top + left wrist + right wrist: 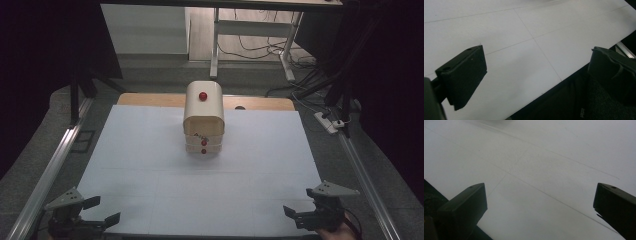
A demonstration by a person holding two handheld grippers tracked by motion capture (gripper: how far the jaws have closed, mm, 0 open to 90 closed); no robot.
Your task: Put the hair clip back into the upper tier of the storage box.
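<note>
Two grippers are hovering at the near edge of the white table (150, 165), one at each near corner. At the near left corner, the left gripper (102, 211) is holding its jaws spread wide with nothing between them; in the left gripper view (534, 82) the gap is showing bare white surface and the table's edge. At the near right corner, the right gripper (295, 214) is likewise gaping wide and gripping nothing, and the right gripper view (539, 205) is looking across plain tabletop. A hand (334, 232) is peeking in under the right gripper. Well apart from both, the cream drawer box (203, 118) is standing upright toward the middle of the far edge, roughly midway between the two grippers. Its red knobs (203, 96) are showing on the top and down the front, which is facing the near edge.
</note>
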